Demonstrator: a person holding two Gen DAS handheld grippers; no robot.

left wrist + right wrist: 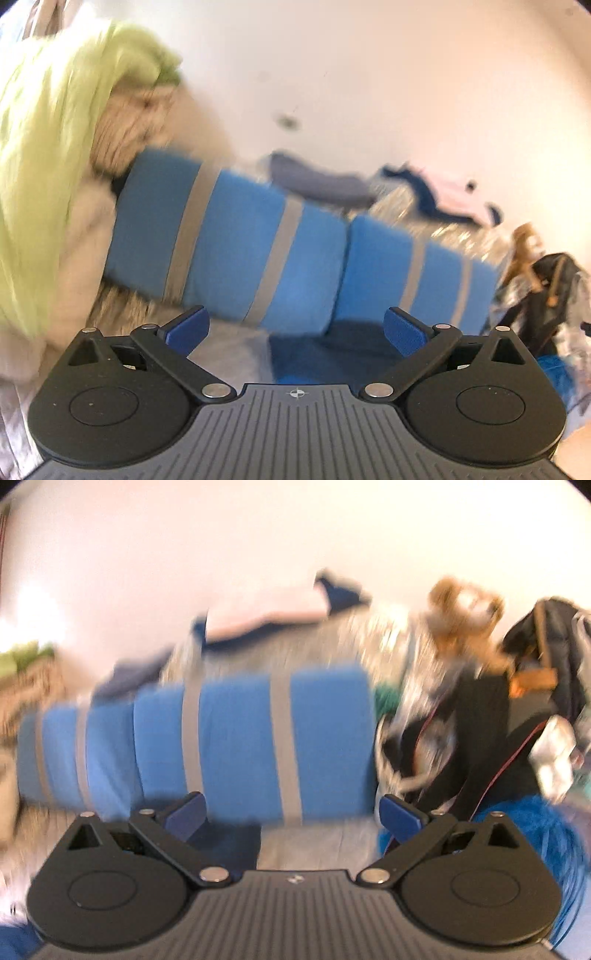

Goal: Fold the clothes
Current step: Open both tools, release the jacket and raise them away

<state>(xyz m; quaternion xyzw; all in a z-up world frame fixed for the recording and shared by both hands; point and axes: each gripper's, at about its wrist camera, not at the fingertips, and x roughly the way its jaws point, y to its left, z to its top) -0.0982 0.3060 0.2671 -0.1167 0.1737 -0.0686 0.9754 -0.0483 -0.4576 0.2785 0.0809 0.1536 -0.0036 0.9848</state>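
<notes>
Both grippers, left (295, 328) and right (291, 810), gape wide with nothing between their pads. Beyond them rises a pale wall (369, 74); ahead lie blue striped cushions (229, 240), with a lime-green garment (48, 155) heaped to the left gripper's left.

Bright daylight, heavy motion blur, fisheye-warped edges.

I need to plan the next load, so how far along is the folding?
Done: one blue striped cloth lies folded in a neat bundle. In hand: nothing; the left gripper and right gripper are both open and empty. Left: a green cloth, a grey garment and a pink and navy garment lie loose behind it.
</notes>
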